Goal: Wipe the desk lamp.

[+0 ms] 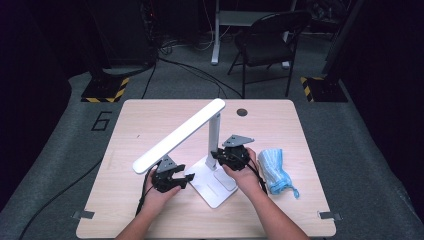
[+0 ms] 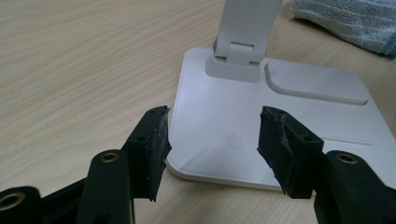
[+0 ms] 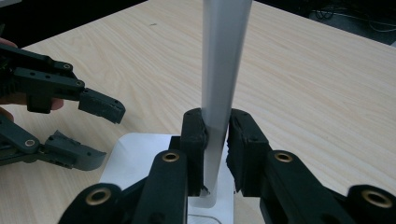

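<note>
Now the right gripper [image 3: 215, 140] clamps the lamp's upright post [image 3: 223, 84], while the left gripper [image 2: 212, 140] gapes just before the base [image 2: 233, 135].

1. Desk lamp [image 1: 200, 150]: white, standing upright near the middle of the tabletop [image 1: 150, 115].
2. Base [image 2: 261, 126]: flat, rounded-corner square with a ribbed pad and a faint round power mark.
3. Post [image 3: 222, 88]: slim, vertical, hinged at the base.
4. Head [image 1: 180, 135]: long flat bar, sloping down to the left.
</note>
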`<state>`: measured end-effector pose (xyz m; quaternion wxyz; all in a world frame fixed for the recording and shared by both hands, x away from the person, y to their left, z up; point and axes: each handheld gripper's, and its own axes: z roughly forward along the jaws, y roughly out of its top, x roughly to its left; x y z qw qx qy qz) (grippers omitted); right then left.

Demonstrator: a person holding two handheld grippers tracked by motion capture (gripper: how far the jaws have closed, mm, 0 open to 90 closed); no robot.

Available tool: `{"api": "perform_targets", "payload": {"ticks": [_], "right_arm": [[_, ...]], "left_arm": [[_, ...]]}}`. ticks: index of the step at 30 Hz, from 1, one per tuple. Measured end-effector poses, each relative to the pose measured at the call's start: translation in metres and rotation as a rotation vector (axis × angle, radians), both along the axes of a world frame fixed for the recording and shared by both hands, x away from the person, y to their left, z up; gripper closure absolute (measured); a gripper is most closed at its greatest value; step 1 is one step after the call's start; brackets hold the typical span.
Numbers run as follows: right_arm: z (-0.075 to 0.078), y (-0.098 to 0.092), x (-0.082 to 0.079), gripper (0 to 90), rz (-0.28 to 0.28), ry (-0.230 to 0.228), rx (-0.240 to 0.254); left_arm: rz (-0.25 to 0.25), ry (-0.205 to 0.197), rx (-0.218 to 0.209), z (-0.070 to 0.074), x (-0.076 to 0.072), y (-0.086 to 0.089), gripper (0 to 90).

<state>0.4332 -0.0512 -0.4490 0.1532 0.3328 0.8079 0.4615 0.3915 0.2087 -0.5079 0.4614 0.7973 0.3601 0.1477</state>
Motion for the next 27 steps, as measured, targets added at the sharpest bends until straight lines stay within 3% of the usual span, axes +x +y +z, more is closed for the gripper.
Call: {"api": "perform_targets", "payload": {"ticks": [6, 14, 23, 27], "right_arm": [[-0.004, -0.006, -0.010, 66.9, -0.016, -0.036, -0.028], [-0.023, -0.026, -0.036, 59.7, -0.034, -0.019, -0.051], [-0.042, -0.035, -0.063, 58.8, -0.030, -0.017, -0.073], [-0.053, -0.040, -0.075, 55.1, -0.031, -0.001, -0.091]], "left_arm": [[0.000, 0.002, 0.002, -0.001, 0.000, 0.001, 42.8], [-0.003, 0.011, 0.012, -0.003, 0.001, 0.000, 42.4], [0.002, 0.033, 0.003, -0.005, 0.002, -0.001, 41.5], [0.000, 0.019, 0.019, -0.006, 0.003, 0.000, 41.5]]}}
